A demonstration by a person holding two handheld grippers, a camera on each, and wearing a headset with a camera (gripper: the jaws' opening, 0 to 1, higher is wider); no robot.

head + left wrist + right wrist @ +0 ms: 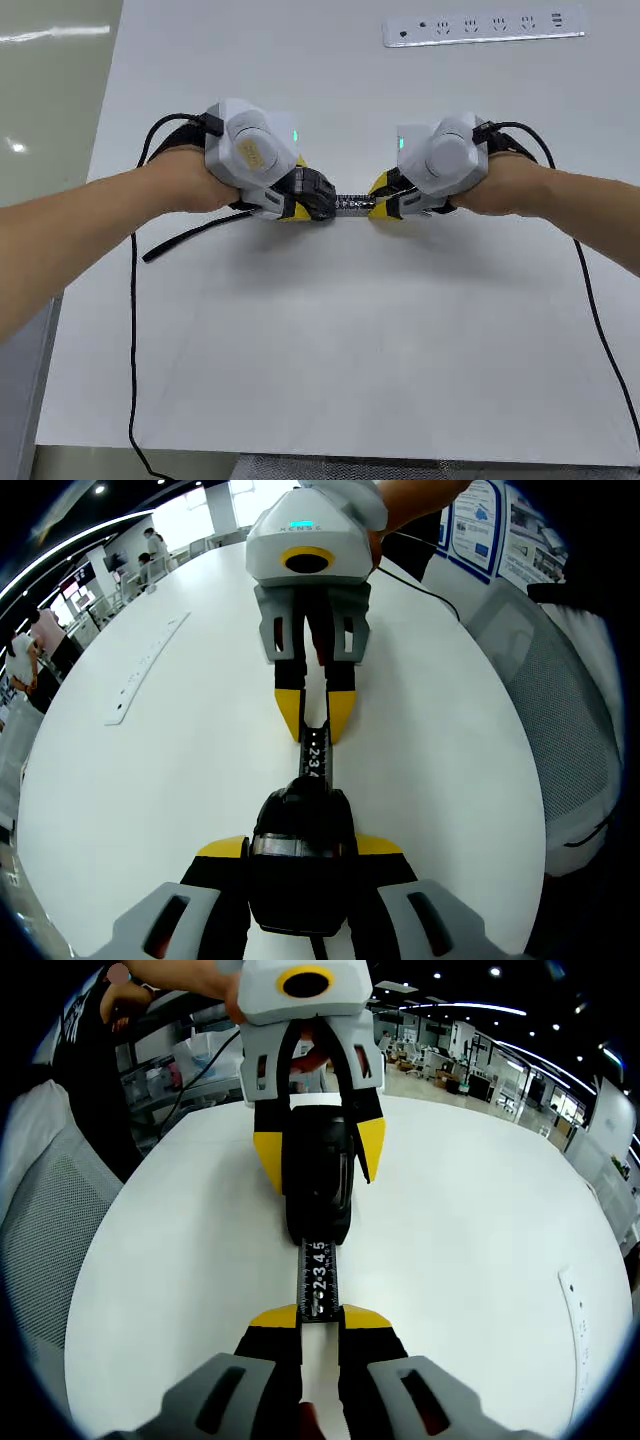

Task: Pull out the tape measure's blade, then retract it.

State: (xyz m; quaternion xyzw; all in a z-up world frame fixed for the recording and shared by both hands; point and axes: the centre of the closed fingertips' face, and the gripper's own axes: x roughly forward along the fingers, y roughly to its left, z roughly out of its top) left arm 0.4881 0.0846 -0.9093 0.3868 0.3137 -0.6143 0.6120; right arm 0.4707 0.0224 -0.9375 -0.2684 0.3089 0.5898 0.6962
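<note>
Head view: left gripper [300, 192] clamped tight on the tape measure [320, 195], right gripper [382, 200] pinching the blade [352, 203] tip, a short stretch of blade bridging the gap between them.

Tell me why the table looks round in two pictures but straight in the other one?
Head view: the table has straight edges, with soft shadows on it and glare on the floor. Left gripper view: the fisheye lens bends the table into a curve. Right gripper view: same bending, yet the blade numbers by the right tongs look sharp.
</note>
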